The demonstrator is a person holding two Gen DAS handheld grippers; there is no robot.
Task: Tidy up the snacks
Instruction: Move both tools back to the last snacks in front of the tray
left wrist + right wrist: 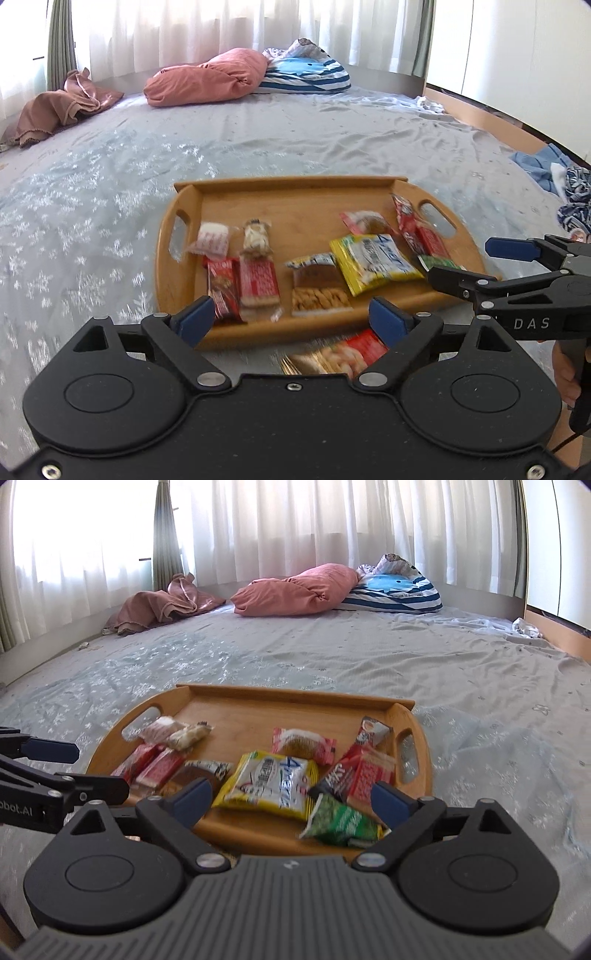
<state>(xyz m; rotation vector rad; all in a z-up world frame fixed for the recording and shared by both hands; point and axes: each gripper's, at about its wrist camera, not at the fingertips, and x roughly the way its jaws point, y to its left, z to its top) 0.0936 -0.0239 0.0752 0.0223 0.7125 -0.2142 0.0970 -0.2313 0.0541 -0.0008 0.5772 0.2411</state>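
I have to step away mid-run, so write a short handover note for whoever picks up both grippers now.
Left gripper: open, empty, near the tray's front edge.
Right gripper: open, empty, over the tray's right front.
Wooden tray sits on the bed and holds most snacks, including the yellow packet and green packet.
Left to do: one red-and-gold packet lies on the bed in front of the tray; it probably goes in next.

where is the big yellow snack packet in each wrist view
Left wrist view: the large yellow snack packet with blue lettering lies right of centre on the wooden tray, ahead of the open left gripper.
Right wrist view: the same packet lies near the middle, at the tray's near edge, between the open right gripper's fingers.
Shared landmark: the oval wooden tray with cut-out handles.
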